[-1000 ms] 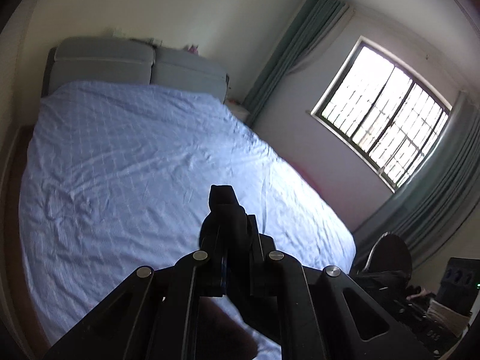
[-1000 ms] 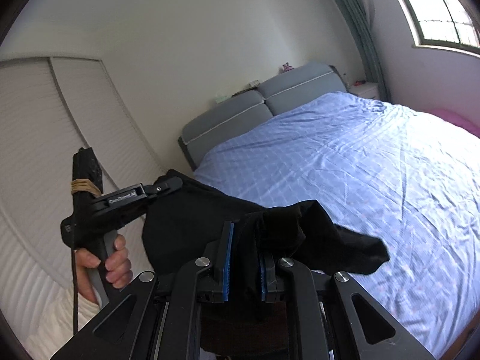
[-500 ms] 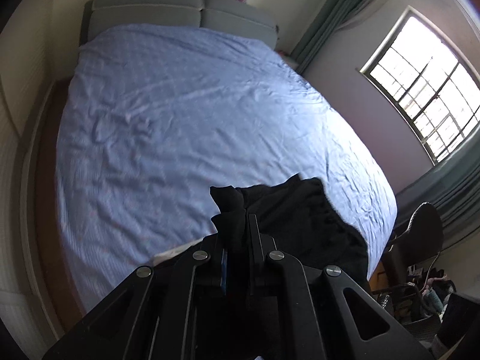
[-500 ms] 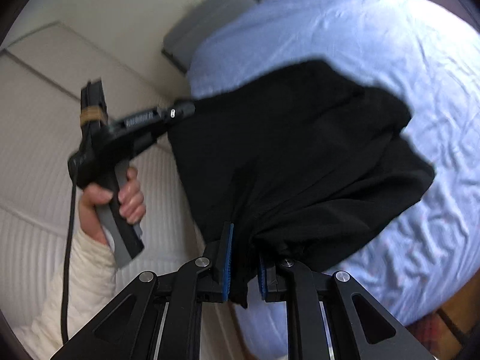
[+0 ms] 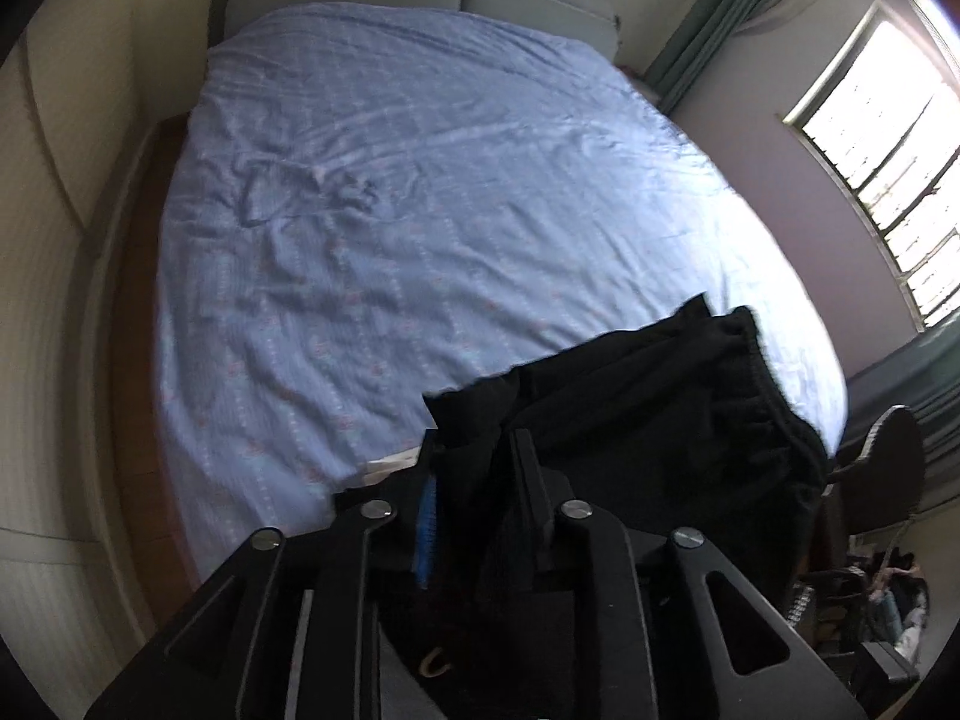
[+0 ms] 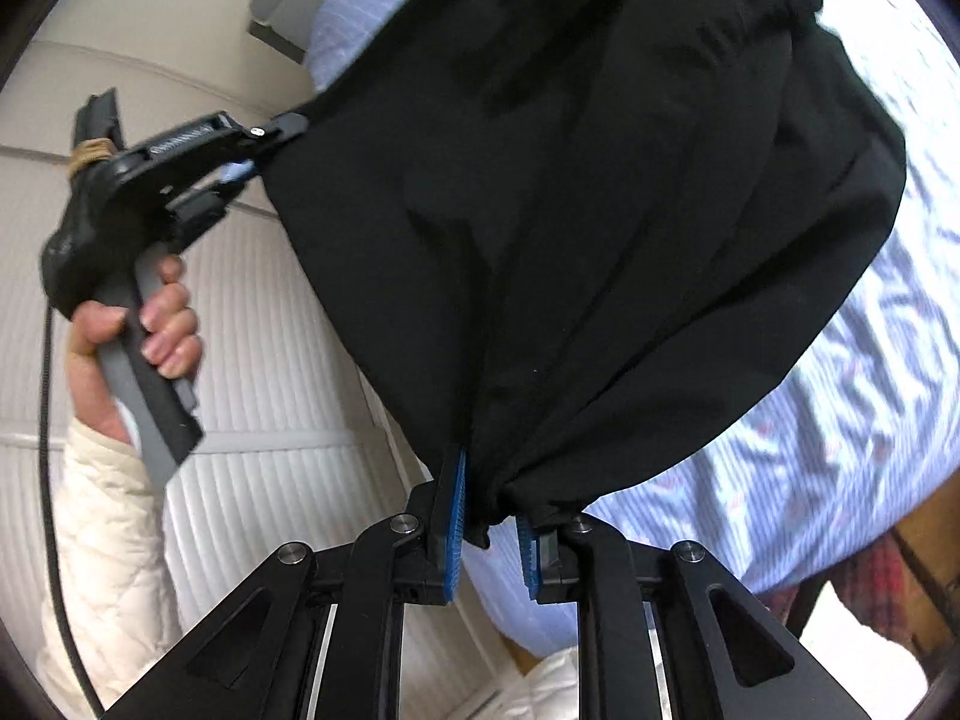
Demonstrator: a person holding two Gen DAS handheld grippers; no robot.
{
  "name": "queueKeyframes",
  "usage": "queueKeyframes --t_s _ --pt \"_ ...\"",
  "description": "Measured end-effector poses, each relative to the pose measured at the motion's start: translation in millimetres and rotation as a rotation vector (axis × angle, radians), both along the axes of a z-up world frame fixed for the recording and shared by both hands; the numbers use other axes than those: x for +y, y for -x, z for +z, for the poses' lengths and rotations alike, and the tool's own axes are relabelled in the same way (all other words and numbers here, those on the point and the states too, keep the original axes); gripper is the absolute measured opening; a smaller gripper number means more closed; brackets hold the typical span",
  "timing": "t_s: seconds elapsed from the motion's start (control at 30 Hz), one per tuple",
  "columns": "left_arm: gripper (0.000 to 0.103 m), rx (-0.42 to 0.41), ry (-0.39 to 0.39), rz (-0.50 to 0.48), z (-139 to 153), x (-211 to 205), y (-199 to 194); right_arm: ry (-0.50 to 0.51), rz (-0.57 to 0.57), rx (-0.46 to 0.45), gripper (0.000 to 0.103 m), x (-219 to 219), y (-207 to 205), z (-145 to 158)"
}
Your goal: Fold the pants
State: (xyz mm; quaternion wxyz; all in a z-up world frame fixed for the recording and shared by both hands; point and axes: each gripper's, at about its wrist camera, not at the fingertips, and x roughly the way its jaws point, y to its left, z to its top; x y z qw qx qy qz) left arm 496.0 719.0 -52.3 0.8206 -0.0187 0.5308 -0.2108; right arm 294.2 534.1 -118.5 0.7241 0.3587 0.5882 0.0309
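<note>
Black pants (image 6: 588, 192) hang spread between your two tools above the blue bed sheet (image 5: 420, 210); your left gripper (image 5: 474, 456) and right gripper (image 6: 489, 510) each pinch an edge.

The black pants (image 6: 588, 192) cover most of the bed (image 6: 840, 420) ahead of the right gripper (image 6: 489, 531) and run off the top edge there. On the left gripper (image 5: 474, 480), cloth buries the fingertips, so its grip is hard to read. Clutter low to its right is too small to make out.
</note>
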Motion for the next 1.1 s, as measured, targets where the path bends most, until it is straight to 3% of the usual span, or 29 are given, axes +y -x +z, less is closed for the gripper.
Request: queueKeyframes --t_s 0.17,0.23,0.3,0.37,0.4,0.5,0.63,0.77,0.97,1.1 --pt "0.033 -0.056 -0.148 0.085 0 6 0 -0.06 -0.033 0.131 0.026 2 3 -20" --pt "0.035 -0.091 -0.194 0.087 3 7 7 -0.066 -0.014 0.132 0.026 2 5 -17" --pt "0.042 -0.139 -0.222 0.086 13 6 19 -0.043 -0.001 0.09 0.03 1 15 -3" --pt "0.053 -0.181 -0.204 0.09 27 9 37 -0.008 -0.011 0.025 0.044 -6 30 16" --pt "0.056 -0.194 -0.193 0.094 35 9 45 0.008 -0.023 -0.007 0.045 -13 34 24" --pt "0.066 -0.24 -0.177 0.097 57 6 74 0.074 -0.089 -0.122 0.056 -46 47 57" --pt "0.083 -0.337 -0.235 0.096 85 -10 123 0.214 -0.211 -0.273 0.079 -95 72 103" --pt "0.089 -0.382 -0.248 0.089 103 -45 178 0.272 -0.274 -0.362 0.083 -150 95 133" --pt "0.099 -0.465 -0.273 0.119 122 -134 250 0.514 -0.129 -0.451 0.084 -219 127 161" --pt "0.1 -0.42 -0.237 0.175 120 -195 286 0.568 -0.024 -0.509 0.084 -266 146 182"
